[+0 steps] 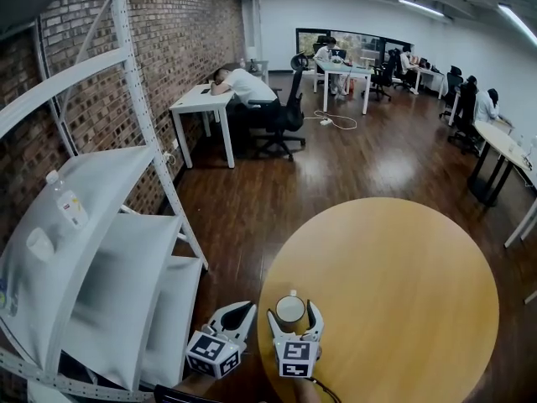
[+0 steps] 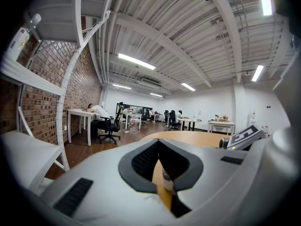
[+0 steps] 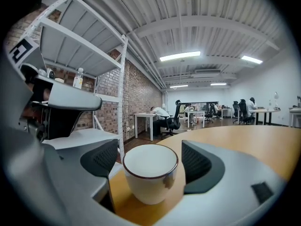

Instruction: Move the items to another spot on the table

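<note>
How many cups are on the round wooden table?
1. The white cup stands near the table's near-left edge, between the open jaws of the right gripper. No other cup shows on the table.

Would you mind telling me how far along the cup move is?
Done: nothing clearly; the cup sits at the near edge of the table. In hand: the right gripper brackets it, jaws open, not gripping. Left, probably: grip it and carry it elsewhere.
</note>
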`<state>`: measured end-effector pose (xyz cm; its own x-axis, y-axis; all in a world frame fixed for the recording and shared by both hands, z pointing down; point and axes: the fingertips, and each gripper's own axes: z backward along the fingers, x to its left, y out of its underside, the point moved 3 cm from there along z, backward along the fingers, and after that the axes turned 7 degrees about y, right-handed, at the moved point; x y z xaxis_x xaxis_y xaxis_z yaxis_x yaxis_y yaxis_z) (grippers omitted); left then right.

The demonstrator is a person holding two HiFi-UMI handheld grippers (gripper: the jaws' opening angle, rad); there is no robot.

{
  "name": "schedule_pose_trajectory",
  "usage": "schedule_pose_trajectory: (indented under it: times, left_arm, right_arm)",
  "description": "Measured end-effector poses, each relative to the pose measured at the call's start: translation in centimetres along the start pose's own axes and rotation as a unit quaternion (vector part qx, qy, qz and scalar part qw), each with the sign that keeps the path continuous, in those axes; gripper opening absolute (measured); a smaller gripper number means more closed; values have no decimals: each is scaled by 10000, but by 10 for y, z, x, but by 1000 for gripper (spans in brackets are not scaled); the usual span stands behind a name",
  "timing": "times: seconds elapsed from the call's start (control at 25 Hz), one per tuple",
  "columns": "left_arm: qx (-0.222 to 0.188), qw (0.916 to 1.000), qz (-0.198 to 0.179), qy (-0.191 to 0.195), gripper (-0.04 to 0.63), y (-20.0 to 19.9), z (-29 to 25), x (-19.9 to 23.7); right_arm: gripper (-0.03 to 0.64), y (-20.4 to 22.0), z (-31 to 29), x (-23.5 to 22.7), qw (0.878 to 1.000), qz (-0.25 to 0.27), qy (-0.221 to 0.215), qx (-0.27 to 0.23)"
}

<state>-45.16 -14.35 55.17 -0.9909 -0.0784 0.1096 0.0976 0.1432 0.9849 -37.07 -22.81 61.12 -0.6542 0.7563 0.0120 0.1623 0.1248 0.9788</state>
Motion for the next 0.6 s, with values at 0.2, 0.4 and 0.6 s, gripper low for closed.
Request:
schedule_pose_trajectory:
  times: [0.2, 0.4, 0.6]
  left_arm:
    - [-16, 10000, 41, -5, 8, -11, 15, -16]
    - [-83, 9999, 11, 121, 8, -31, 24, -48]
    - [-137, 9991, -55, 408, 9, -46, 21, -100]
  right_arm:
    - [431, -27, 26, -1, 9999, 57, 66, -106]
    - [418, -59, 63, -7, 9998, 70, 1, -212]
    - [401, -81, 113, -35, 9992, -70, 56, -386]
